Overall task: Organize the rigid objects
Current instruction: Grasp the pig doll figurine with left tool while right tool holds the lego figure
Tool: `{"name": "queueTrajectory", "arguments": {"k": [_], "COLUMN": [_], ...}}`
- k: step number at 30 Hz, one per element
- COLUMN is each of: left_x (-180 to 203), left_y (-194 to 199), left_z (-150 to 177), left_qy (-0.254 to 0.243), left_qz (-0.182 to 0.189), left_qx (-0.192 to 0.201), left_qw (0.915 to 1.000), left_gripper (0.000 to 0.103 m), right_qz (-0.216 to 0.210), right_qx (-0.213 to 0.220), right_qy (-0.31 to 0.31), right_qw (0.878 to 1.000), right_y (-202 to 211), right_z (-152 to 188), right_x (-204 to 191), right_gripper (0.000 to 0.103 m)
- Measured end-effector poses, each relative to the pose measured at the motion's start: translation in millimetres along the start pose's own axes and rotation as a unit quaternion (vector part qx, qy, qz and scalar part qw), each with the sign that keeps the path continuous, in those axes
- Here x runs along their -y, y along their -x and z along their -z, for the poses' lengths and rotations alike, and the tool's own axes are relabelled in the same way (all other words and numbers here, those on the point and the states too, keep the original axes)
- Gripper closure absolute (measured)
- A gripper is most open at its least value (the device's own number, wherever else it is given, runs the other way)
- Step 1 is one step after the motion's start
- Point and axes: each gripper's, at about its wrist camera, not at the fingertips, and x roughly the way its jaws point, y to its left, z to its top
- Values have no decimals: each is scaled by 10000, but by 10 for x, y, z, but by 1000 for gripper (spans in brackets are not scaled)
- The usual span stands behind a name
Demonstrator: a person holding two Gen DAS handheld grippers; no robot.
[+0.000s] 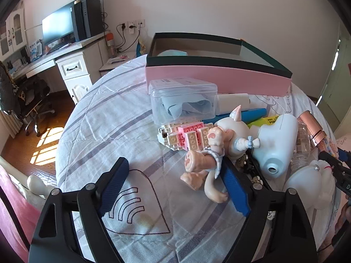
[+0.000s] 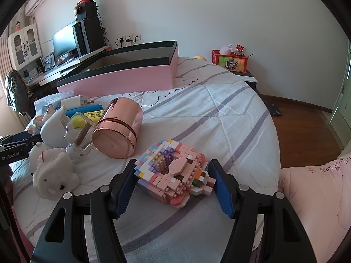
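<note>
A pile of toys lies on the round bed. In the left wrist view my left gripper (image 1: 175, 175) is open over the sheet, its right finger beside a cat doll (image 1: 217, 151) that lies by a pink and white brick model (image 1: 186, 137) and a pale blue bottle (image 1: 276, 144). In the right wrist view my right gripper (image 2: 173, 175) is open, its fingers either side of a pastel brick model (image 2: 173, 173) on the bed without visibly pressing it. A pink box with a dark rim (image 1: 219, 79) (image 2: 122, 79) stands open at the back.
A clear plastic case (image 1: 183, 99) with blue cloth, a blue pen (image 1: 252, 114) and a yellow marker pack (image 1: 269, 119) lie near the box. A rose-gold cylinder (image 2: 118, 127) and a white animal figure (image 2: 52, 175) lie left of my right gripper. A pink pillow (image 2: 318, 197) is at right.
</note>
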Motion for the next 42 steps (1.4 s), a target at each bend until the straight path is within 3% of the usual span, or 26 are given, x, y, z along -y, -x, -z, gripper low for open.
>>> {"name": "queueTrajectory", "arguments": {"k": [3, 4, 21, 25, 28, 30, 32, 33, 42], "left_x": [36, 49, -128, -133, -107, -66, 0, 28, -42], "left_y": [19, 29, 447, 335, 235, 213, 202, 199, 378], "left_z": [-4, 4, 357, 262, 170, 139, 133, 138, 181], "left_qy": [-62, -66, 200, 273, 233, 176, 46, 19, 113], "left_qz": [352, 537, 867, 712, 668, 699, 793, 751, 729], "left_qx": [0, -13, -77, -45, -63, -25, -13, -1, 222], "left_qw": [9994, 9985, 9960, 9971, 9975, 9974, 9968, 9972, 9970], "left_gripper": [50, 68, 70, 43, 39, 44, 70, 75, 75], "right_qz": [33, 42, -103, -118, -123, -125, -129, -128, -168], "right_qx": [-7, -9, 3, -20, -18, 2, -2, 9, 159], "right_qy": [1, 1, -70, -55, -64, -91, -102, -107, -97], "right_qw": [10000, 10000, 9999, 9999, 9999, 9999, 9999, 9999, 9997], "right_y": [-5, -4, 164, 167, 165, 159, 144, 138, 224], "right_z": [-6, -5, 77, 78, 71, 60, 52, 47, -12], "right_x": [-12, -14, -67, -79, -70, -55, -52, -53, -68], "right_gripper": [37, 37, 37, 37, 37, 37, 37, 37, 37]}}
